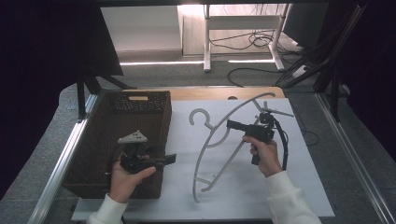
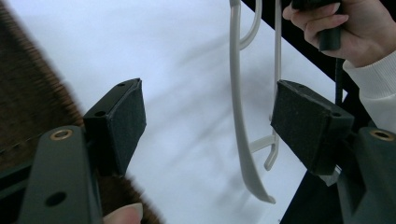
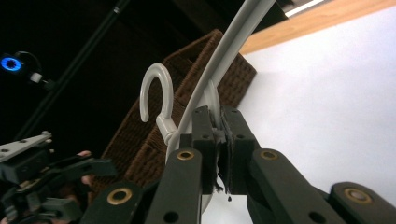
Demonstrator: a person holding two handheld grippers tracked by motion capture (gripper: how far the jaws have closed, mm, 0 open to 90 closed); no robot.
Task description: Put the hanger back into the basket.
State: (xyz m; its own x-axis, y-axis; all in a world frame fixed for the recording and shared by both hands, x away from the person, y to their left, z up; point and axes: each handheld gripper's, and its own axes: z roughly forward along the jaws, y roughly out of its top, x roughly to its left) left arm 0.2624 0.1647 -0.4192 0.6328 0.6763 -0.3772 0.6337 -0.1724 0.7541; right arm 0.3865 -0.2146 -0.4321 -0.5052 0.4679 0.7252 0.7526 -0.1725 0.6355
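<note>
Flanking the clamped hanger (image 1: 219, 140), a wicker basket (image 1: 98, 140) stands left.

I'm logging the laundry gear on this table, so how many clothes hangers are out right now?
1. The white hanger is lifted over the white tabletop, right of the wicker basket, pinched near its hook in the right claw. The basket's inside is dark, so another could be hidden there.

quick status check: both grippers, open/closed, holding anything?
Left gripper: open, nothing between the pads, over the white table beside the wicker basket.
Right gripper: closed on the white clothes hanger, near its hook.
</note>
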